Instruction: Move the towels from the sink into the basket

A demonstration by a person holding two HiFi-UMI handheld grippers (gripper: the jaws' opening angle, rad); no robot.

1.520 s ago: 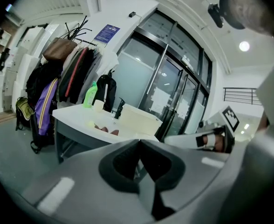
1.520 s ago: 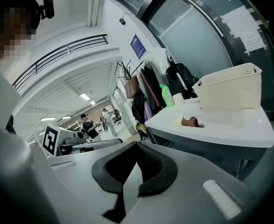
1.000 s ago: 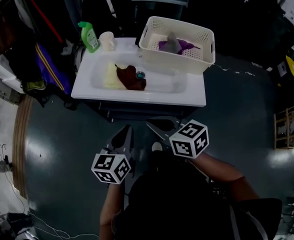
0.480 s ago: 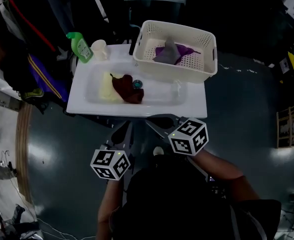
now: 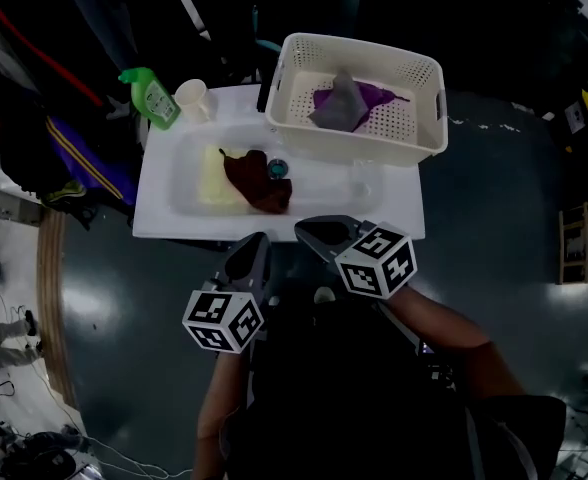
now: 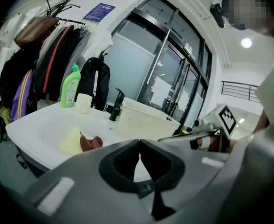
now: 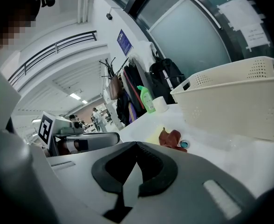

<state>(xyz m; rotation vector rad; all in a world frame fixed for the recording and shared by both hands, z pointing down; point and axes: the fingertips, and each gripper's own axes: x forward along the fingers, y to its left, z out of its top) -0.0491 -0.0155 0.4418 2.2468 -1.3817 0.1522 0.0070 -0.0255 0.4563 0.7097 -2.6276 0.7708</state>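
A dark red towel [image 5: 257,178] lies in the white sink [image 5: 324,186], partly over a pale yellow towel [image 5: 212,176]. The cream basket [image 5: 426,138] stands on the sink's right rear and holds a grey towel [image 5: 336,106] and a purple towel [image 5: 372,95]. My left gripper [image 5: 254,251] and right gripper [image 5: 319,233] hover side by side just in front of the sink's near edge, both shut and empty. The red towel [image 6: 91,143] and yellow towel [image 6: 71,141] show in the left gripper view, and the red towel [image 7: 170,138] in the right gripper view beside the basket [image 7: 235,97].
A green bottle [image 5: 150,98] and a white cup [image 5: 193,99] stand at the sink's back left, a dark faucet [image 6: 115,105] behind the basin. A teal drain plug [image 5: 277,168] sits mid-basin. Bags and clothes hang at the left. Dark floor surrounds the sink stand.
The sink and basket have drawn nearer in the head view. Both grippers have moved forward toward the sink's front edge, still shut.
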